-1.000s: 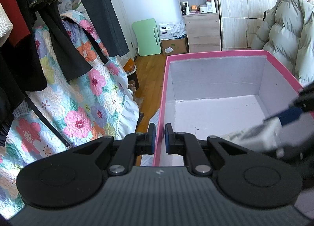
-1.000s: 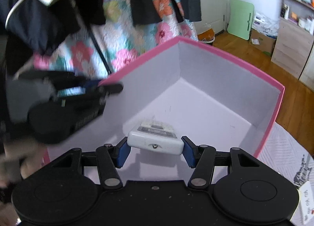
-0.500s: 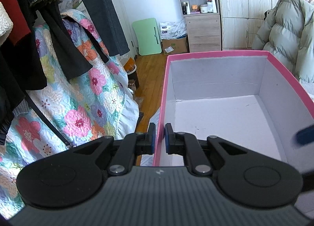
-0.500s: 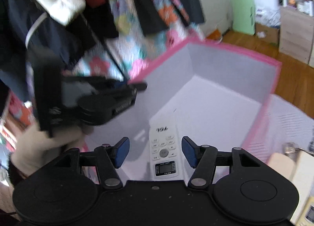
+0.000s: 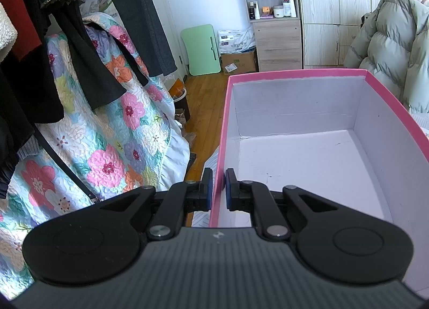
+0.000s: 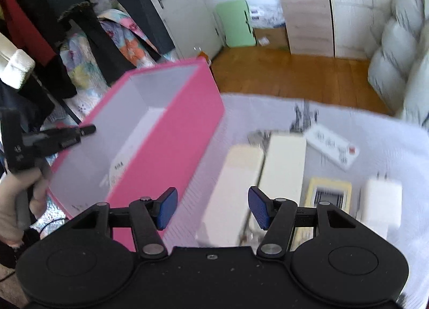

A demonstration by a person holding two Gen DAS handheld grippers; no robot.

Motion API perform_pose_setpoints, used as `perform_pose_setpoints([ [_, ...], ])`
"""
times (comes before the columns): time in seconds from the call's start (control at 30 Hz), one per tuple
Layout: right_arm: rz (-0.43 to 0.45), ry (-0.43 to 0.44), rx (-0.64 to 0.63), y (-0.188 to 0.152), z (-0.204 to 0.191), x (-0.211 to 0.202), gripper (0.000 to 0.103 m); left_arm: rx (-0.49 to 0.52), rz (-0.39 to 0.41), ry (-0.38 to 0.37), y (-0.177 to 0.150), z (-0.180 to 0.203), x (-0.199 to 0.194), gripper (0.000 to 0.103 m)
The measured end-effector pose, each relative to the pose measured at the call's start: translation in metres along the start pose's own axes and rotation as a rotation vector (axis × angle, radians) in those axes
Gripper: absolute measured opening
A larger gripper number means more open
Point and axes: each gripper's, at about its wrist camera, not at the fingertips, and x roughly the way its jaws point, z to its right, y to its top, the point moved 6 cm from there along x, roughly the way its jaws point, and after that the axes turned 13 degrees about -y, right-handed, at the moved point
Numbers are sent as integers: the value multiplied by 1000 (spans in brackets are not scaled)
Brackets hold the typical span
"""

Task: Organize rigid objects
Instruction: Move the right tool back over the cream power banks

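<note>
My left gripper (image 5: pixel 218 188) is shut on the left wall of the pink box (image 5: pixel 295 73), one pad on each side of it. A hand holds that gripper at the left of the right wrist view. A white remote (image 6: pixel 122 161) lies on the floor of the pink box (image 6: pixel 171 148); the left wrist view does not show it. My right gripper (image 6: pixel 213 208) is open and empty, outside the box over the white bed cover, just above a long cream box (image 6: pixel 236 183).
On the bed cover (image 6: pixel 375 126) lie a second cream box (image 6: pixel 284 164), a white power strip (image 6: pixel 332 145), a yellow-framed item (image 6: pixel 328 196) and a white charger (image 6: pixel 380 196). Hanging clothes and a floral quilt (image 5: pixel 112 148) stand left of the box. A puffy coat (image 5: pixel 388 49) lies at right.
My right gripper let go of the white remote inside the box, then swung out to the right over the items on the bed cover. The left gripper has not moved.
</note>
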Motion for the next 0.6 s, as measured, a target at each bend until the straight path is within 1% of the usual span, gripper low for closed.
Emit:
perform_pose_setpoints([
  [0.13, -40, 19, 16, -11, 1, 21, 62, 1, 0, 0, 0, 0, 0, 9],
  [0.2, -55, 8, 4, -11, -5, 33, 62, 3, -1, 0, 0, 0, 0, 9],
  [0.33, -82, -55, -68, -12, -16, 55, 63, -2, -2, -2, -1, -1, 1, 9],
  [0.4, -72, -83, -109, -9, -22, 62, 63, 0, -2, 0, -1, -1, 1, 9],
  [0.6, -62, -161, -179, -2, -29, 76, 65, -8, -1, -1, -2, -2, 1, 9],
])
